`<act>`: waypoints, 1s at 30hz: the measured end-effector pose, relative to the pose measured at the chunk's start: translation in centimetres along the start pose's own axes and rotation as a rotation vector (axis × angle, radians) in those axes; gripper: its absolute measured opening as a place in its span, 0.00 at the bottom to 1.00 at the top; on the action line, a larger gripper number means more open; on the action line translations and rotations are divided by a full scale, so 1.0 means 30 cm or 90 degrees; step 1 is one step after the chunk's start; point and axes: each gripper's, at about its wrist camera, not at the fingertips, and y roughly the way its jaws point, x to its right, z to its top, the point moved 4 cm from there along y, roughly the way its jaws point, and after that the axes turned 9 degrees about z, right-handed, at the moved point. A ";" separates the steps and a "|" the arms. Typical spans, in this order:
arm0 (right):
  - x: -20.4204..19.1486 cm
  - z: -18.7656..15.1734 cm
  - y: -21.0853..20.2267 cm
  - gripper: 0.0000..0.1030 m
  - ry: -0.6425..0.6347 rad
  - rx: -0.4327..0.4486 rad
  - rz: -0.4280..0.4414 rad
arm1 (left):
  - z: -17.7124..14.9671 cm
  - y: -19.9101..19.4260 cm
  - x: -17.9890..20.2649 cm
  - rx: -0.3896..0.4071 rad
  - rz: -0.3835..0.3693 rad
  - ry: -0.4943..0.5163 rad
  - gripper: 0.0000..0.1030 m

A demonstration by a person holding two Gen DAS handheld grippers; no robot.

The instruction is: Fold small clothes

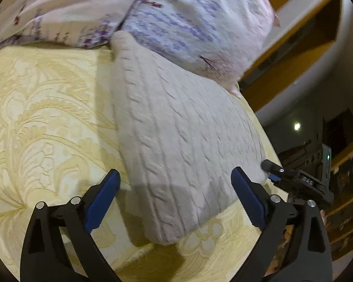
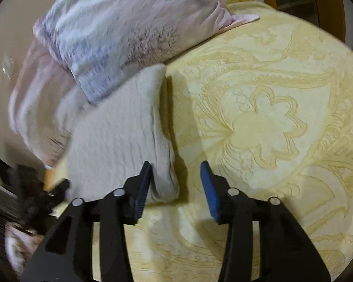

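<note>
Lying folded on a pale yellow floral-patterned bedspread (image 1: 47, 117), a cream cable-knit sweater (image 1: 176, 141) sits between two spread grippers.

The left gripper (image 1: 175, 183) hovers over the knit's near end with its blue-padded jaws wide apart, gripping nothing. The right gripper (image 2: 176, 178) stands open too, one pad just beside the garment's folded edge. A pink-and-white printed pillow (image 2: 120, 30) overlaps the sweater's far end.

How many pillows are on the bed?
2. A lilac floral pillow lies at the far left in the left wrist view; a lilac pillow with blue print lies beside it, overlapping the cream cable-knit garment. More may be out of view.
</note>
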 end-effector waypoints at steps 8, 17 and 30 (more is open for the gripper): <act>0.001 0.218 0.125 0.70 0.026 -0.072 0.056 | 0.124 0.018 -0.052 -0.045 -0.005 -0.058 0.94; 0.053 0.266 0.304 0.65 0.052 -0.164 0.069 | 0.184 0.098 -0.056 -0.072 -0.013 -0.080 0.87; 0.068 0.239 0.371 0.53 0.063 -0.214 0.170 | 0.211 0.150 -0.009 -0.053 0.010 -0.035 0.85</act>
